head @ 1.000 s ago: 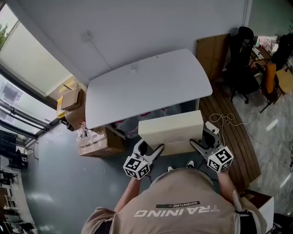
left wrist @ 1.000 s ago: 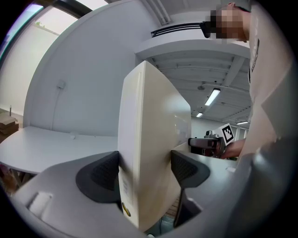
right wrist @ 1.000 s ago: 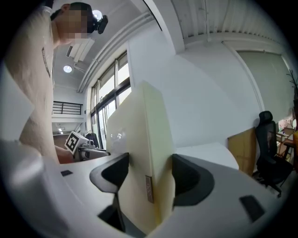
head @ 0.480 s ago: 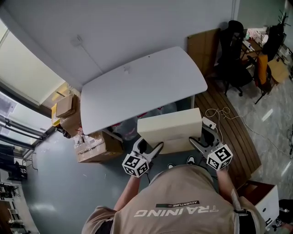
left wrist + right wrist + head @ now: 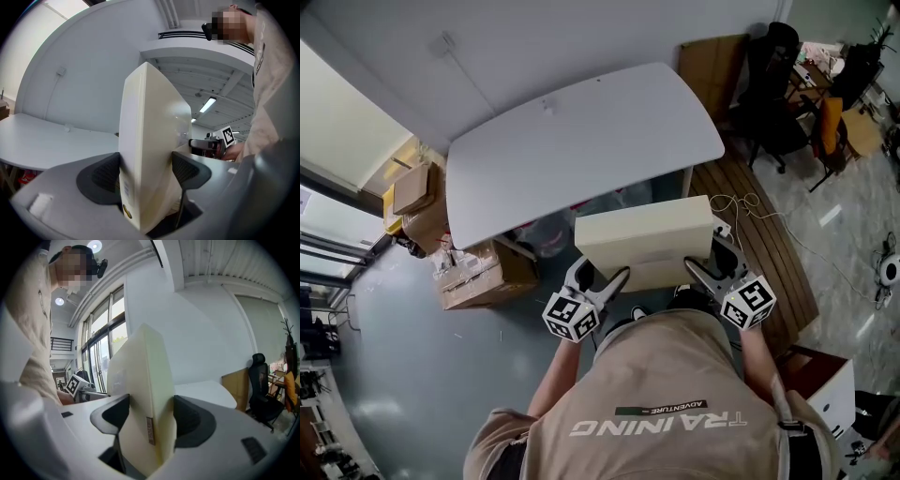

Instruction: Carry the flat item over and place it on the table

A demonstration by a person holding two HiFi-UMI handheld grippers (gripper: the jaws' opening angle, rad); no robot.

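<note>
The carry is in hand and the placing has not begun. The person holds the flat item (image 5: 645,240), a cream panel, roughly level in front of the body, on the near side of the table (image 5: 581,141). The left gripper (image 5: 602,286) is clamped on the panel's near-left edge and the right gripper (image 5: 705,274) on its near-right edge. Each gripper view shows the jaw pads pressed against both faces of the panel.

From the head view the panel's far edge seems to lie just short of the table's near edge. Whether it is higher than the top cannot be told from above.

The next move probably calls for a step forward. The panel must be raised clear of the near edge, carried over the top and lowered flat before either gripper lets go. Both ends should come down together, or the panel may tip.

The tabletop looks bare and much wider than the panel, and a wall closes off its far side. On the floor, cardboard boxes (image 5: 473,274) sit near-left of the table. A slatted wooden platform (image 5: 773,267) with a loose cable (image 5: 748,208) lies to the right, so the straight path ahead is the most open.
</note>
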